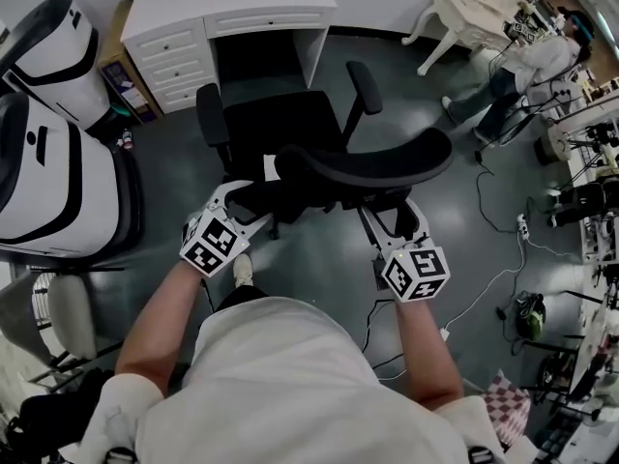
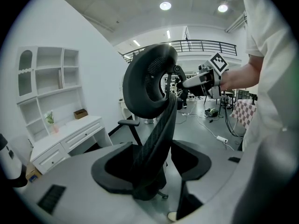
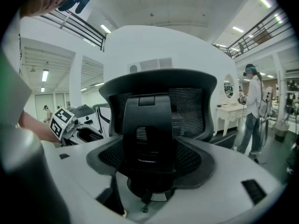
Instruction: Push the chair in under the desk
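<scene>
Black mesh filled both of my gripper views. The chair (image 1: 280,129) stood on the grey floor (image 1: 319,269) with its seat turned toward the white desk (image 1: 232,8), just in front of the dark kneehole and not under the top. Its backrest (image 1: 377,162) faced me, and both armrests pointed at the desk. My left gripper (image 1: 253,201) sat at the left side of the backrest. Its fingers were spread wide with the edge of the mesh running down between them. The mesh lay close against the left pad, but floor showed between it and the right pad, so I had no clamp on it. My right gripper (image 1: 397,222) was at the right side, low behind the backrest. Its fingers were also apart, with the chair's black centre spine standing between them and mesh showing on either side of it. From the left gripper view I could see the right one across the curve of the backrest. The desk's drawers (image 1: 169,56) were to the left of the kneehole. Two large white-and-black machines (image 1: 48,172) stood at my far left. Well off to the right, another person (image 1: 537,71) stood near an ornate white table (image 1: 464,13), with cables trailing over the floor.
</scene>
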